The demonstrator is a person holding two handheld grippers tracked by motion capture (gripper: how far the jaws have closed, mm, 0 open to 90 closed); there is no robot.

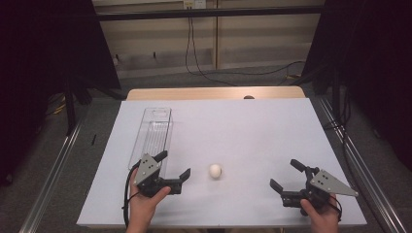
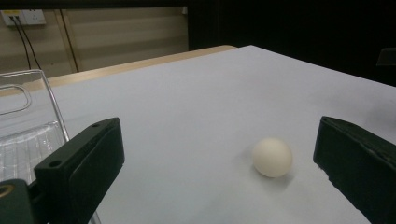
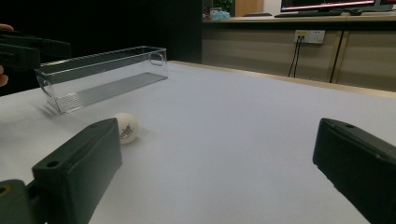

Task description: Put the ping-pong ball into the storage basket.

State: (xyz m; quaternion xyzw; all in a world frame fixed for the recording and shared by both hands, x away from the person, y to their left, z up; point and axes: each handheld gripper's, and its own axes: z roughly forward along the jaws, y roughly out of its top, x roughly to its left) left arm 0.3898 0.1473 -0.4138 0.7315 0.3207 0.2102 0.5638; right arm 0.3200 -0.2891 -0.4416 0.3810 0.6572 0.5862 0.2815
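In the right gripper view, the ball (image 3: 125, 127) bears dark print; both the left gripper (image 1: 174, 166) and the right gripper (image 1: 286, 174) gape wide, touching nothing.

A small dark print is showing on the ball (image 3: 125, 127), left of centre in the right gripper view, but it is sitting too small and blurred to be read. Nothing else in the pictures is carrying legible text, numbers or signs.

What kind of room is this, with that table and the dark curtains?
Probably a lab or office set up for recording: a white table flanked by black curtains, wall sockets with cables, and monitors on a desk behind.
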